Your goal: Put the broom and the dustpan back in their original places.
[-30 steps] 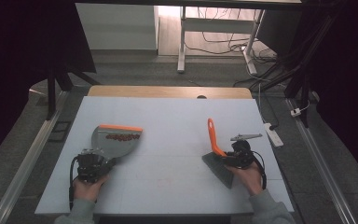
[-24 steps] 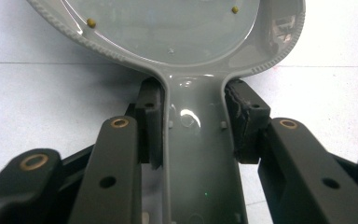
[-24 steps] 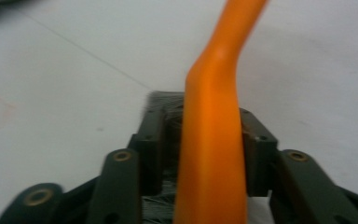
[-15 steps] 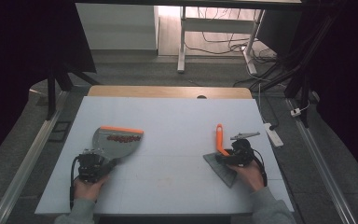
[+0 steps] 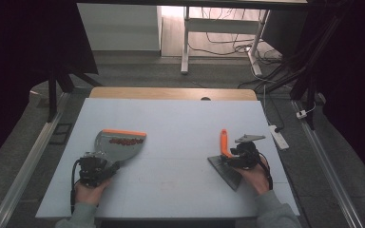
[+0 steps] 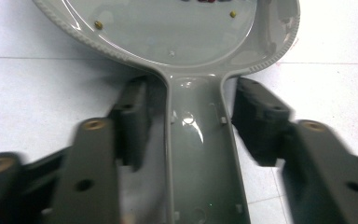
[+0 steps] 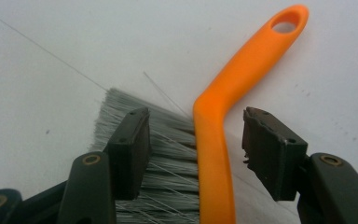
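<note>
The dustpan [image 5: 119,144] lies flat on the left half of the white table [image 5: 180,118], its orange lip turned away from the person and its grey handle pointing back into the left gripper [image 5: 94,167]. In the left gripper view the handle [image 6: 200,154] runs straight up between the two black jaws, which have just been opening: both pads stand clear of the plastic, with a gap showing on each side, so the pan rests on the table and not in a pinch. Laid level like this it keeps its load, which seems to be the reason for setting it down so. Inside it a small heap of dark red bits [image 5: 121,141] sits close behind the orange lip, and a few tiny yellowish grains [image 6: 98,24] are scattered on the glossy grey floor of the pan.

The brush [image 5: 224,152] lies well apart from the pan on the right half of the table, orange handle [image 7: 242,79] aimed away from the person, grey bristles [image 7: 168,163] fanned out flat on the surface. The right gripper [image 5: 240,158] hangs over it with jaws that have just been opening and now stand spread wide; the handle passes between them touching neither pad. Judged from this, both tools are being released after sweeping, the collected bits left in the pan.
</note>
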The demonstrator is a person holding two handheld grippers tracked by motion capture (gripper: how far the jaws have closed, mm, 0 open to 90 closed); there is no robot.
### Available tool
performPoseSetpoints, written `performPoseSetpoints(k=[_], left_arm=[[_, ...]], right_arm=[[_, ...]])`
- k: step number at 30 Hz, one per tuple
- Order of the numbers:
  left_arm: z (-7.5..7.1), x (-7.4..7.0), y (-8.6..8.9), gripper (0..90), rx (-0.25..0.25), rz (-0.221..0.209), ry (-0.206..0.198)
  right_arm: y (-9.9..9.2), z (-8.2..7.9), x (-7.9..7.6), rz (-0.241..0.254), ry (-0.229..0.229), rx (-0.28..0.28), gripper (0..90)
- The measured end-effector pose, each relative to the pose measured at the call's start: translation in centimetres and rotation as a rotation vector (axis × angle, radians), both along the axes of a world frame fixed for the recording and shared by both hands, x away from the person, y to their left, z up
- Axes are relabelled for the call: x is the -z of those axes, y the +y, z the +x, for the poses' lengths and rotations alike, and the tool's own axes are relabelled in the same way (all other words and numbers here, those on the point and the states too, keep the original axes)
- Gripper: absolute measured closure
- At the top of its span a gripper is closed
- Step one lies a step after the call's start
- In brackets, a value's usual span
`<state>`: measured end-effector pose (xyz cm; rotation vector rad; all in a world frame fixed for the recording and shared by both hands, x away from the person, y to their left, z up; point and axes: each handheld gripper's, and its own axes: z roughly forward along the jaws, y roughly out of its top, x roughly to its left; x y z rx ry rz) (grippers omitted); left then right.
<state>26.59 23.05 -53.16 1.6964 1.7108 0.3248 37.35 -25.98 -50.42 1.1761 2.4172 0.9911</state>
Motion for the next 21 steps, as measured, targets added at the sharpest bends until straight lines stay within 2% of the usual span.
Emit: performPoseSetpoints(k=[1,4,9,10,12,16,18,21], left_arm=[[-0.1,-0.1,0.0,36.0,-0.002,-0.001,-0.009],[-0.6,-0.5,0.2,28.1,0.000,0.013,-0.032],[-1.5,-1.5,0.4,25.6,0.021,0.054,-0.072],[-1.6,-1.9,0.4,25.9,0.041,0.049,-0.086],[-1.7,-2.5,0.2,26.0,0.077,0.068,-0.112],[-1.4,-3.2,-0.6,26.4,0.193,0.111,-0.150],[-1.1,-3.4,-1.0,30.2,0.252,0.129,-0.171],[-0.2,-3.5,-1.2,30.2,0.324,0.094,-0.167]], right_arm=[[0.0,0.0,-0.1,0.001,-0.009,0.004,40.6],[-0.1,-0.2,-0.4,0.008,-0.033,0.015,40.4],[-0.1,-0.8,-1.0,0.028,-0.072,0.002,40.4],[0.0,-0.9,-1.1,0.033,-0.082,-0.008,40.4],[0.1,-1.2,-1.4,0.039,-0.094,-0.029,40.3],[0.5,-1.6,-1.6,0.051,-0.103,-0.083,40.6],[0.7,-1.8,-1.7,0.051,-0.106,-0.110,40.6],[1.1,-2.2,-1.8,0.054,-0.103,-0.144,41.2]])
